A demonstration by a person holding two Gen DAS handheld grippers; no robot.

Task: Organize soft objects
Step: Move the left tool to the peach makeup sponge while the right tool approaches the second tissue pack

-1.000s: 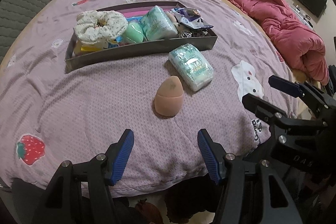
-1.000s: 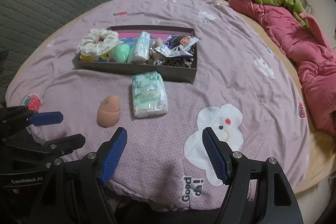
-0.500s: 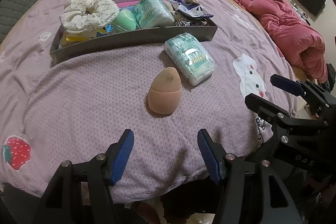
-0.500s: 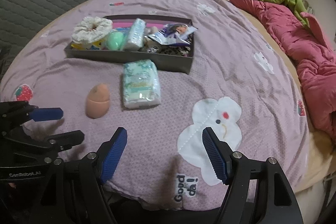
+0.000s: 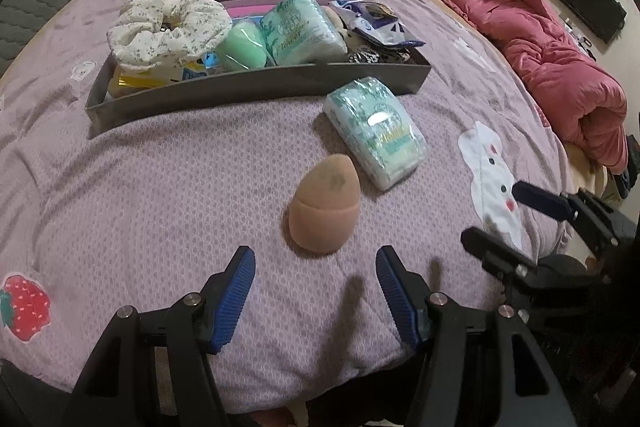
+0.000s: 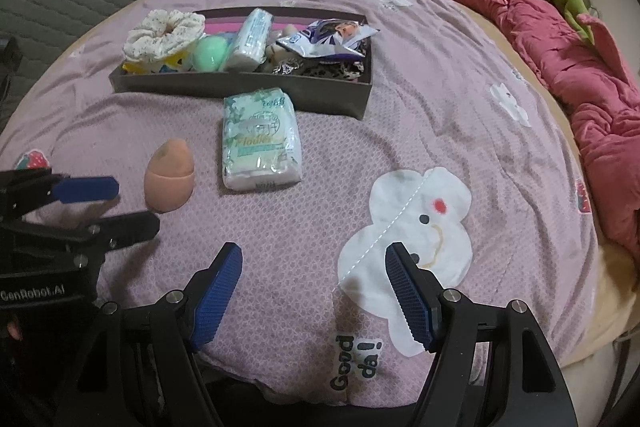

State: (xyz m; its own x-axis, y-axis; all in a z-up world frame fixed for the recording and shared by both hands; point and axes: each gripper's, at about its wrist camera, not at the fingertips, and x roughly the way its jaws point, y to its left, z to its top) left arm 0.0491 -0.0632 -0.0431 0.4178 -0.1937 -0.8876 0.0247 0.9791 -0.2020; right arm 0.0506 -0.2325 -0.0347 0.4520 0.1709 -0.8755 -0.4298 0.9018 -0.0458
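A bed [image 5: 160, 187] spread with a lilac quilt printed with strawberries and white cartoon figures fills both views; a rolled pink duvet [image 6: 580, 75] with a green garment on top lies along its far side, and a grey quilted headboard stands behind. A dark oblong box [image 5: 256, 89] has been set in the middle of the quilt as the collecting place, judging by what is already packed in it: a floral scrunchie [image 5: 168, 27], a green sponge egg [image 5: 242, 49], a tissue pack on edge and a foil pouch. Two soft things remain outside it, which is probably why both tools are aimed down at this patch. The peach makeup sponge [image 5: 324, 205] lies just ahead of the left tool [image 5: 314, 287], whose jaws are spread wide and empty, roughly framing it, so it is likely the next pick. The green tissue pack [image 6: 260, 135] lies beside the sponge, near the box wall. The right tool [image 6: 314, 291] is likewise held wide with nothing between its pads, over bare quilt.
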